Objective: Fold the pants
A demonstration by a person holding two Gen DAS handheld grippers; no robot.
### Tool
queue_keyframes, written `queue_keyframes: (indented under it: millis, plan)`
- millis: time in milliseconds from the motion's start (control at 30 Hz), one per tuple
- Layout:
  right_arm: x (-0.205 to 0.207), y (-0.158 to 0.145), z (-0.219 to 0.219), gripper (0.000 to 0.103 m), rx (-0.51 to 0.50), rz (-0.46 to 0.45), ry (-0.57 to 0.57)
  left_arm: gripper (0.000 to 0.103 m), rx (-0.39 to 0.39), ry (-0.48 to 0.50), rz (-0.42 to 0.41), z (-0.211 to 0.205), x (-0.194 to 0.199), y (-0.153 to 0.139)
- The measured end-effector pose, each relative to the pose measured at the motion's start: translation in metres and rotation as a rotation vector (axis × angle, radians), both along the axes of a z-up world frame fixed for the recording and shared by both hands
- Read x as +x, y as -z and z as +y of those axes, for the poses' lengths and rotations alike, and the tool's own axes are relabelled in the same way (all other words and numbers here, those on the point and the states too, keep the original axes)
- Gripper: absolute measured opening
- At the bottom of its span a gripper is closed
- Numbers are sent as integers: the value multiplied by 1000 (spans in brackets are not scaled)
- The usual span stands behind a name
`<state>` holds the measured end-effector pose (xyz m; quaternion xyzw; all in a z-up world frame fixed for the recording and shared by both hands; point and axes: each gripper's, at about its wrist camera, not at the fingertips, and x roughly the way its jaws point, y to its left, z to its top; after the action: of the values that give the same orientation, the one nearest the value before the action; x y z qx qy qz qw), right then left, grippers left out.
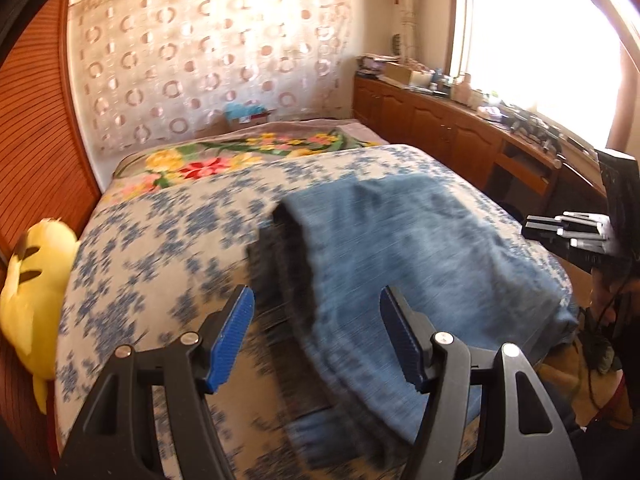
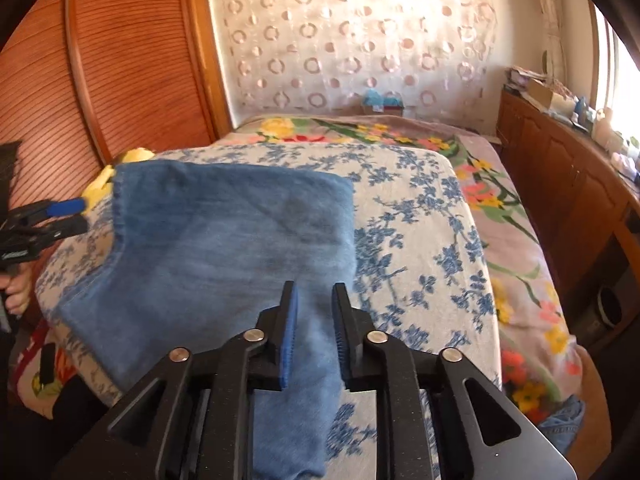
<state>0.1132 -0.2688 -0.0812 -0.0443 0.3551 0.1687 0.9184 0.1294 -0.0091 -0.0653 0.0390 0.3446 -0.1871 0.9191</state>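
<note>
While pants (image 2: 224, 248) lie folded, both jaws parted — bed (image 2: 420, 208) beneath.

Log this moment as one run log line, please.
step: fold pants | left tool: open, holding nothing | right tool: open over jeans | jeans: folded on bed

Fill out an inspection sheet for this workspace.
Surface: bed with blue-floral cover, flowered blanket beyond.
Job's things: blue jeans folded over, lying flat on the cover.
Clutter: yellow plush toy at the bed's edge.
Grippers: left gripper open above jeans; right gripper partly open, holding nothing.
Cables: dark cords beside the bed.
Surroundings: patterned curtain, wooden cabinets, bright window.
</note>
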Motion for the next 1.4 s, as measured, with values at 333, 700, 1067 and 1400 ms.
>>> queue_keyframes:
  millis: [333, 700, 1067, 1400]
  plan:
    - [-28, 28, 20, 39, -21, 16, -65, 59, -1, 107, 26, -50, 28, 1]
    - [-34, 43, 8, 52, 17, 27, -48, 59, 57, 50, 134, -36, 82, 37]
    - [-37, 54, 4, 61, 40, 49, -29, 59, 84, 37, 123, -43, 80, 36]
    - [-48, 48, 2, 61, 45, 21, -12, 59, 106, 78, 76, -70, 91, 12]
